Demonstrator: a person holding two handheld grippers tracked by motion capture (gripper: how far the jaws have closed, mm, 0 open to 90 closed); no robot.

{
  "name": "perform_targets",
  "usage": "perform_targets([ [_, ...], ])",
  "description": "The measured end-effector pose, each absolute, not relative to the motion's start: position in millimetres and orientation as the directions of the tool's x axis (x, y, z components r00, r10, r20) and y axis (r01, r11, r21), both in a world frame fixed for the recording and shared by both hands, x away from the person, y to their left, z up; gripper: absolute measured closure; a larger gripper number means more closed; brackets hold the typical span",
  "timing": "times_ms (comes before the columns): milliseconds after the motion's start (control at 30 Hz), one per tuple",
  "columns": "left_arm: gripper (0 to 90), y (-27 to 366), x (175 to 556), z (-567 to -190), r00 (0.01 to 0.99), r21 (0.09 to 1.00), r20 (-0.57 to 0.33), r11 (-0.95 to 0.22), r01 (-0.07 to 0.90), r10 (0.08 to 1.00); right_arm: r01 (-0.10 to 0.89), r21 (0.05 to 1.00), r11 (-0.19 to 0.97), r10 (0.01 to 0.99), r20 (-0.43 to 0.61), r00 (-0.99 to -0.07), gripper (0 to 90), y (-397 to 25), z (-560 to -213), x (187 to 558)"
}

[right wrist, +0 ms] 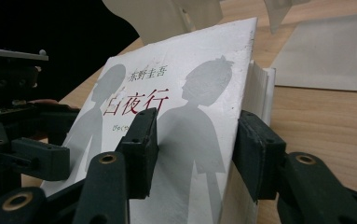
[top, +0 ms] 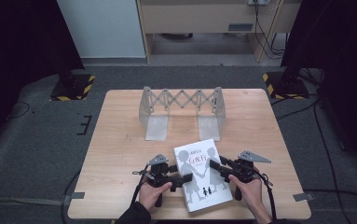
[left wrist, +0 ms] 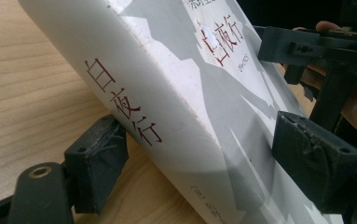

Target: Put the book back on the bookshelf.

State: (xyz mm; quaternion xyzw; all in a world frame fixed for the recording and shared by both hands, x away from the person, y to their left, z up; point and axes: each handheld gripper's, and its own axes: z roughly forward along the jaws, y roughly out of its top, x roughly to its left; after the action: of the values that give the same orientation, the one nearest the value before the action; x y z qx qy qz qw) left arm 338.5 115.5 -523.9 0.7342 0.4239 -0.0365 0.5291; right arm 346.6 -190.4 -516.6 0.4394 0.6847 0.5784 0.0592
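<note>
A white book [top: 203,190] with grey silhouettes and red characters on its cover sits near the table's front edge, between the two grippers. My left gripper [top: 184,179] is shut on its spine side. In the left gripper view the book [left wrist: 167,84] is tilted up off the wood, with one pad [left wrist: 97,163] under it and the other on the cover. My right gripper [top: 214,166] is shut on the page-edge side. In the right gripper view the book [right wrist: 185,84] has one pad [right wrist: 139,144] on the cover and one behind the pages.
A grey metal expanding book rack [top: 181,100] stands at the back middle of the wooden table [top: 120,140], and its flat foot [right wrist: 325,51] lies just beyond the book. Bare wood lies to the left and right. Dark stands and cables are on the floor around the table.
</note>
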Motion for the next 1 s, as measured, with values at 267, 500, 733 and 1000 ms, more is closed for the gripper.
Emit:
perform_targets([
  [267,17.8,116.2,341.1,-526.5,0.639,0.743,-0.511,-0.08,0.665,0.575,0.527,0.848,-0.05,0.676,0.417,-0.608,52.9,-189.7,-516.6,346.8],
  [500,17.1,113.9,341.3,-534.4,0.612,0.725,-0.538,-0.052,0.686,0.58,0.554,0.831,-0.044,0.692,0.425,-0.583,52.2,-188.0,-520.4,348.6],
  [733,15.6,111.1,342.3,-541.7,0.565,0.677,-0.581,-0.037,0.735,0.586,0.598,0.801,-0.032,0.705,0.442,-0.555,50.7,-186.8,-525.7,350.5],
  [1000,12.2,104.9,338.9,-542.9,0.557,0.685,-0.568,-0.027,0.728,0.606,0.618,0.785,-0.032,0.704,0.457,-0.544,46.4,-187.5,-528.9,351.2],
])
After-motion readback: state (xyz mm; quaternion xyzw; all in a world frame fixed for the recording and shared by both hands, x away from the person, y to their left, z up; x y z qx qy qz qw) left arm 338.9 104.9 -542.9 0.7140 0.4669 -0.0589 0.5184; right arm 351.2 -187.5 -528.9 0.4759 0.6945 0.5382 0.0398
